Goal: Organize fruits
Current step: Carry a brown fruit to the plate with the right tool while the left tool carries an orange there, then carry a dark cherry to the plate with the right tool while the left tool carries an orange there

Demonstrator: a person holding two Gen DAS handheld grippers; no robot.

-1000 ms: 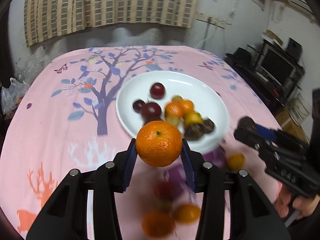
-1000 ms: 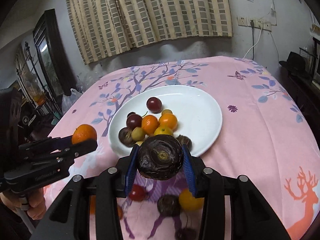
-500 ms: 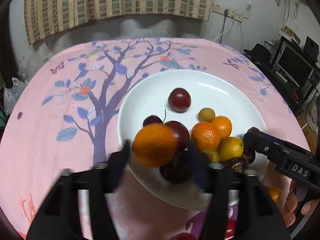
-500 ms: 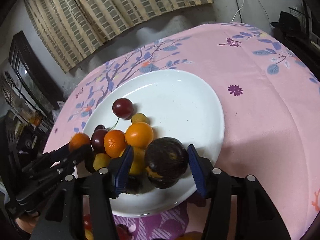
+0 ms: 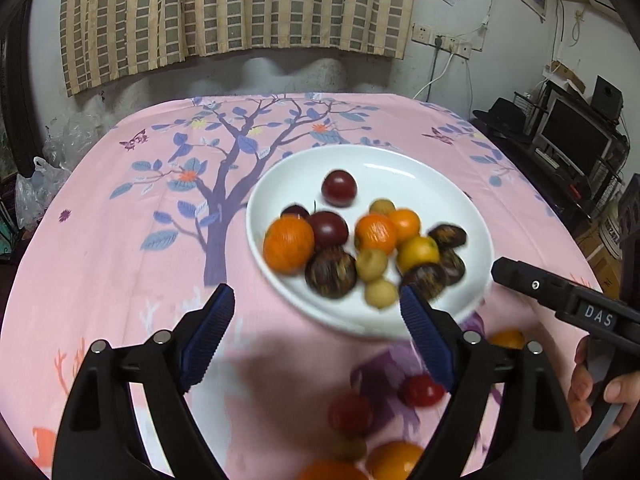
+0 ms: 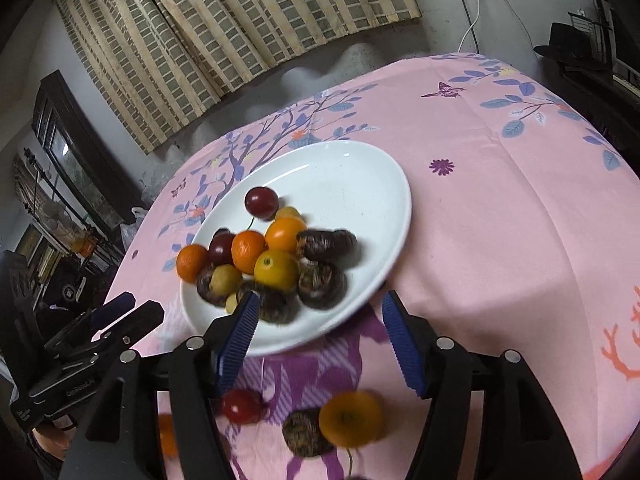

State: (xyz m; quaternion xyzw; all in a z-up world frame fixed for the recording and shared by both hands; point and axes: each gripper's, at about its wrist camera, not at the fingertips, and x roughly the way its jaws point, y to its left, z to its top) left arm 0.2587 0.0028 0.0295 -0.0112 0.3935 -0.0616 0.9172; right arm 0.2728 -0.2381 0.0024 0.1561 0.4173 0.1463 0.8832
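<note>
Left gripper [image 5: 316, 312] and right gripper [image 6: 316, 332] both hang with jaws opening and nothing between them. Loose fruit — a red one [image 5: 422, 390] and an orange one [image 6: 351, 418] — lies on the bench nearer than the white plate [image 6: 360, 176], beneath both grippers.

1. Plate [image 5: 420, 168]: plain white.
2. Tablecloth [image 5: 120, 280]: pink, purple tree and blue leaves printed.
3. Fruits [image 5: 289, 244]: orange, dark red, yellow, dark brown.
4. Curtain [image 5: 224, 12]: beige-grey checks.
</note>
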